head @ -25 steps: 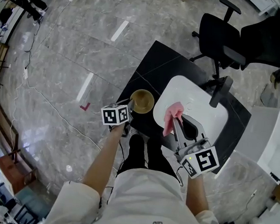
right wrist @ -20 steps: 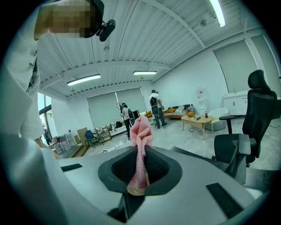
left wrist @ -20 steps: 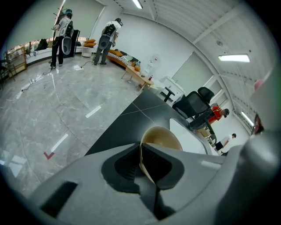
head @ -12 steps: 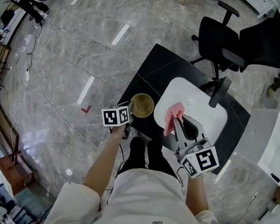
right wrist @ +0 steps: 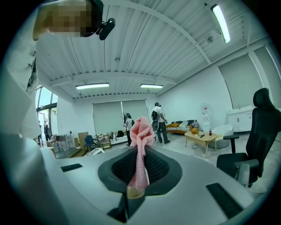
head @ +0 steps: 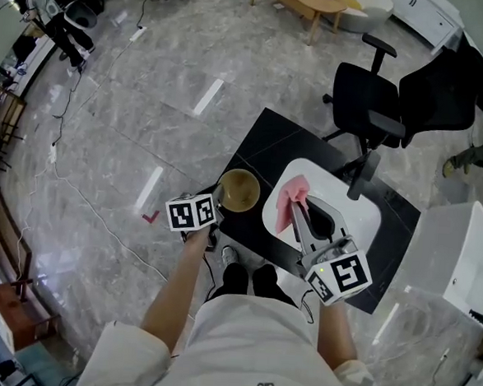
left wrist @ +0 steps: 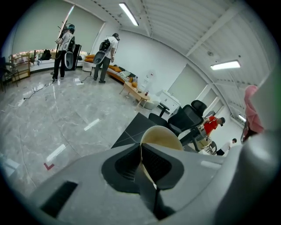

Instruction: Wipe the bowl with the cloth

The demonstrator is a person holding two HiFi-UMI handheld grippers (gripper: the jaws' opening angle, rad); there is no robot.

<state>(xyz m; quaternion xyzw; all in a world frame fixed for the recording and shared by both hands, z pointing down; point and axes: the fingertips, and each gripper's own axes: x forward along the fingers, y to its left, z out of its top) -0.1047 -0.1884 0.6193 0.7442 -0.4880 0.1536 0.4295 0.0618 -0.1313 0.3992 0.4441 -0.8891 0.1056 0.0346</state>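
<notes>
Only the left gripper (left wrist: 142, 154) view shows its closed fingers pinching the bowl (head: 239, 189) rim; head view shows the mouth upward; right gripper (head: 296, 207) clamps the cloth (right wrist: 141, 132), lengthwise along its fingers, protruding past their tips.

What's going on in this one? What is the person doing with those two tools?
A person stands over a black table with tongs in each hand. The left tongs are shut on the rim of a tan bowl. The right tongs are shut on a pink cloth. In the head view the cloth hangs over a white basin, apart from the bowl, so wiping has not yet begun.
</notes>
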